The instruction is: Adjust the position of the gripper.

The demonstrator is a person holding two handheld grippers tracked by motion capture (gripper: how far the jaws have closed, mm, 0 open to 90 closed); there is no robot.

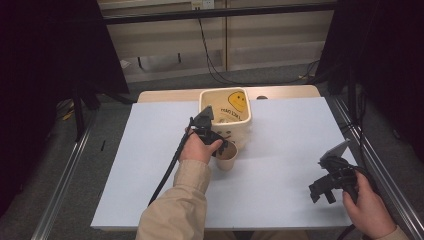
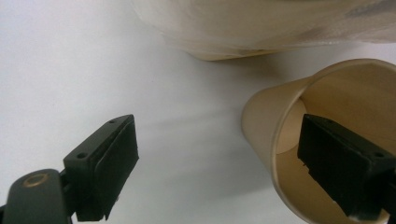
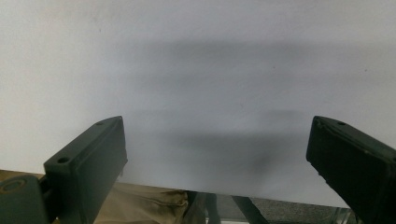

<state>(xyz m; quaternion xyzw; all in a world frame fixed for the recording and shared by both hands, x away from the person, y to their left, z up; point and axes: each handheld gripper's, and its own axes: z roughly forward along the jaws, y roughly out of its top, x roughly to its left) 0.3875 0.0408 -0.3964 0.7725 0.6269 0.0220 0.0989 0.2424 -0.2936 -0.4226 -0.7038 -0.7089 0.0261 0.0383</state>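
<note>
Your left gripper [image 1: 220,145] sits mid-worktop w/ its jaws spread wide: in the left gripper view one jaw is inside the paper cup [image 2: 327,140], the other outside over bare sheet, so the cup wall lies between them, not clamped. The cup [image 1: 226,157] stands just in front of the cream tub [image 1: 226,112] w/ the smiley face. Your right gripper [image 1: 322,190] is near the worktop's [image 1: 280,150] front-right corner, jaws apart, holding nothing.
</note>
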